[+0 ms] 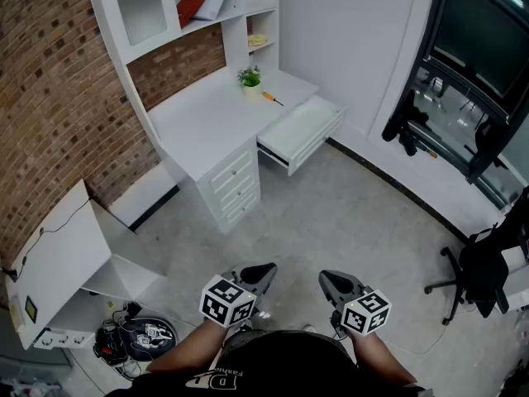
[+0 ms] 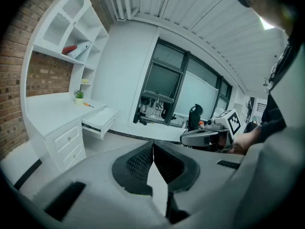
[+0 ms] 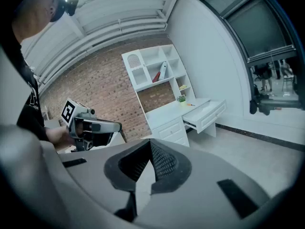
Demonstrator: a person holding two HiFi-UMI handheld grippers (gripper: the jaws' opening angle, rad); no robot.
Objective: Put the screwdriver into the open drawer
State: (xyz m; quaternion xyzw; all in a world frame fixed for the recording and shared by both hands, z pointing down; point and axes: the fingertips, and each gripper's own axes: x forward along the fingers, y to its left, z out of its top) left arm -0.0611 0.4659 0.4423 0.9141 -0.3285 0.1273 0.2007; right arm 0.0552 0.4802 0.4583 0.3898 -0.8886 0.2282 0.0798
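Observation:
An orange-handled screwdriver [image 1: 271, 98] lies on the white desk [image 1: 198, 122] beside a small potted plant [image 1: 250, 78]. The open drawer [image 1: 302, 131] juts out from the desk's right end, just below the screwdriver. Both grippers are held low near the person's body, far from the desk. My left gripper [image 1: 269, 269] and right gripper [image 1: 325, 277] are shut and empty. The left gripper view shows its shut gripper [image 2: 153, 145], with the screwdriver [image 2: 88, 105] and drawer [image 2: 100, 120] far off. In the right gripper view the shut gripper [image 3: 150, 145] faces the distant drawer [image 3: 205, 116].
A white hutch with a red book [image 1: 192, 7] stands on the desk. A tilted white cabinet [image 1: 66, 255] and a tangle of cables [image 1: 136, 337] lie at the left. A black exercise machine [image 1: 463, 98] and an office chair [image 1: 475, 275] stand at the right.

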